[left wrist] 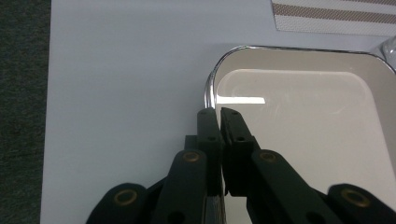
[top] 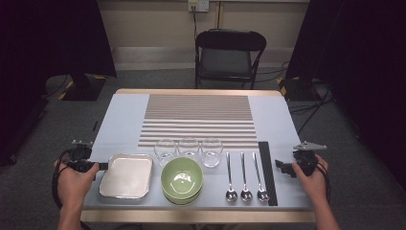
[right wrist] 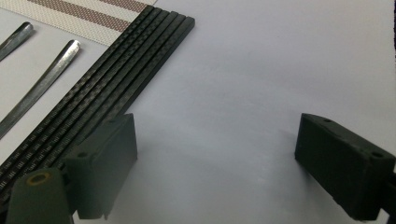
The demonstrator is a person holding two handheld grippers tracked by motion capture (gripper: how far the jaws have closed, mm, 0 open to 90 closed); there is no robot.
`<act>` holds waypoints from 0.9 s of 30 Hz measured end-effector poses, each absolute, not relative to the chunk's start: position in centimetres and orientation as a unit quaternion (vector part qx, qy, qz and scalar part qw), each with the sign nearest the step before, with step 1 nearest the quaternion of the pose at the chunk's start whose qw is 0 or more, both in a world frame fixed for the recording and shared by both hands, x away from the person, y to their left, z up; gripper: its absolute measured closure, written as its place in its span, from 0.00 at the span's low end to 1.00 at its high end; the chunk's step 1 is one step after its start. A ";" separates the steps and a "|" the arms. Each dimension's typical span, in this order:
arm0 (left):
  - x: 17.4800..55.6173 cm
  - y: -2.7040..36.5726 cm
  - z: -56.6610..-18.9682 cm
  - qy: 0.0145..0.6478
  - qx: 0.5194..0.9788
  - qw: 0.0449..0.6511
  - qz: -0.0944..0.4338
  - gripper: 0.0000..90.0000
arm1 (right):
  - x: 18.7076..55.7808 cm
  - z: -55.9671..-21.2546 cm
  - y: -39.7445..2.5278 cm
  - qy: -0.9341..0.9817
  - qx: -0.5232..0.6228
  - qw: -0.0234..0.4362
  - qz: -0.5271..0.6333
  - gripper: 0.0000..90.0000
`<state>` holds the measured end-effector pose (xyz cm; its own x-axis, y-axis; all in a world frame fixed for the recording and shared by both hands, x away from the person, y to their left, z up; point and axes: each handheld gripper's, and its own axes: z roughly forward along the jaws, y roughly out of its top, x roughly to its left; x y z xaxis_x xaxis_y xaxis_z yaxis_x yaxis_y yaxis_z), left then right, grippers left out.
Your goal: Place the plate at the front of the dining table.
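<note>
While the left gripper (left wrist: 218, 112) clamps its rim, the tray (top: 127, 176) lies flat.

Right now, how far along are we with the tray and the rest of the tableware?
Nothing looks moved yet: three glasses, the green bowls, three spoons and the black chopsticks lie in one row at the table's near edge. In hand: the left gripper is shut on the tray rim. The right gripper is open beside the chopsticks, holding nothing. Everything else is left.

Tray rim (left wrist: 212, 84) pinched and hidden within left tool (left wrist: 218, 112); spoon (right wrist: 44, 84) bowls cut off at picture edge.
</note>
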<state>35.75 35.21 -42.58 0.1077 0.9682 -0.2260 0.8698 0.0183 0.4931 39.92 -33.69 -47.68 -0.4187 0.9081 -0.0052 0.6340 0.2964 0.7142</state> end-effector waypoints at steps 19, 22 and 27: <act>35.6 35.4 -42.0 0.665 0.687 0.275 0.104 1.00 | 39.9 -47.7 -33.7 0.777 0.496 0.211 0.325 0.13; 35.5 35.7 -42.0 0.668 0.680 0.285 0.098 0.97 | 39.9 -47.7 -33.7 0.777 0.496 0.211 0.325 0.13; 35.7 35.8 -42.5 0.670 0.680 0.289 0.080 0.97 | 39.9 -47.7 -33.7 0.777 0.497 0.211 0.325 0.13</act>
